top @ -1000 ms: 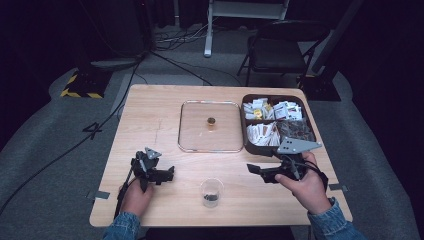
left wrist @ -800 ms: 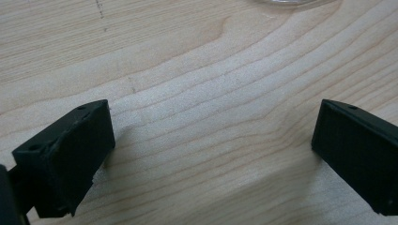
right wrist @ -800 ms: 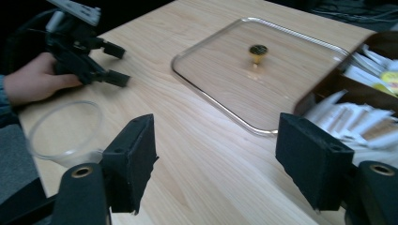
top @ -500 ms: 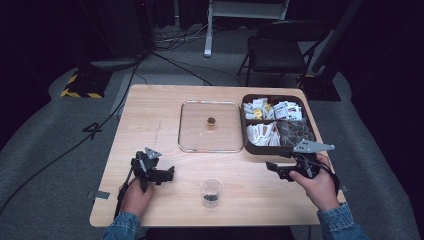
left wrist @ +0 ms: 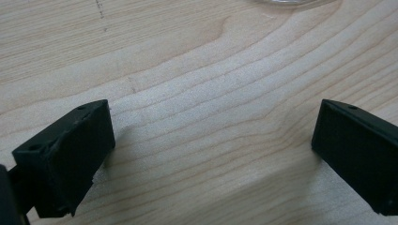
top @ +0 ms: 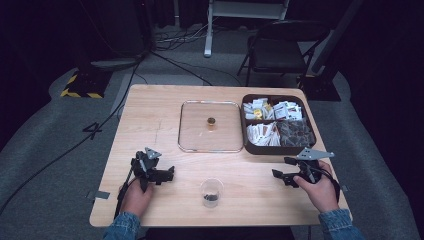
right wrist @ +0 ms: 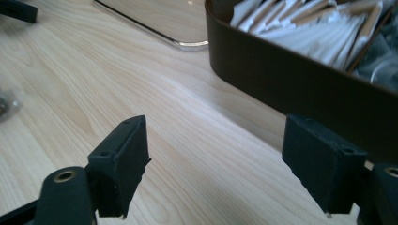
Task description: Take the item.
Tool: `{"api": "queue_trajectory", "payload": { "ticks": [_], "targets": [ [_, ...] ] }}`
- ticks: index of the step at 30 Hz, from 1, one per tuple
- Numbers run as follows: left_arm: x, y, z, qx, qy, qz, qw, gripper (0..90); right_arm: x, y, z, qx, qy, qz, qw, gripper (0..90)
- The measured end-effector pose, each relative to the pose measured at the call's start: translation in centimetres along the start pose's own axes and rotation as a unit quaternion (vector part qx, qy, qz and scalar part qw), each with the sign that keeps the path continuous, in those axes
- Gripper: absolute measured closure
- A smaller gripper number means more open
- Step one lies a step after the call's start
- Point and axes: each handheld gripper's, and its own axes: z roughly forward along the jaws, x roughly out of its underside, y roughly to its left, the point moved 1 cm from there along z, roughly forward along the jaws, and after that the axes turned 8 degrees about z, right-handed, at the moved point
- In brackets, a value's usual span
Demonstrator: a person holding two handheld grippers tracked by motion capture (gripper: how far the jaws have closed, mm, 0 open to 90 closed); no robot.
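Observation:
A small clear cup (top: 211,192) with something dark at its bottom stands near the table's front edge, between my two hands. My left gripper (top: 169,175) rests low over the wood left of the cup, open, with bare tabletop between its jaws (left wrist: 213,140). My right gripper (top: 280,175) sits right of the cup, just in front of the dark brown tray (top: 273,148), also open and holding nothing (right wrist: 213,161). A clear glass plate (top: 190,142) lies mid-table with a small brown object (top: 211,121) on it.
The brown tray's wall (right wrist: 291,79) rises close ahead of my right jaws; its compartments hold several white packets (top: 262,132) and darker items (top: 295,131). The plate's corner (right wrist: 187,43) lies beyond. A folding chair (top: 280,52) and cables stand behind the table.
My right gripper has drawn back to the right and toward the front edge, away from the cup. The left gripper has stayed put.

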Motion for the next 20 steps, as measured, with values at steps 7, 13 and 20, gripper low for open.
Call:
{"api": "queue_trajectory", "payload": {
  "ticks": [7,13,20],
  "targets": [
    [0.0,0.0,0.0,0.0,0.0,0.0,1.0,0.1,2.1,-1.5,1.0,0.011,0.008,0.015,0.9998,21.2],
    [0.0,0.0,0.0,0.0,0.0,0.0,1.0,0.1,3.1,-2.2,1.5,0.016,0.017,0.011,0.9997,20.1],
    [0.0,0.0,0.0,0.0,0.0,0.0,1.0,0.1,3.7,-2.5,1.9,0.034,0.014,-0.004,0.9993,17.8]
  ]
}}
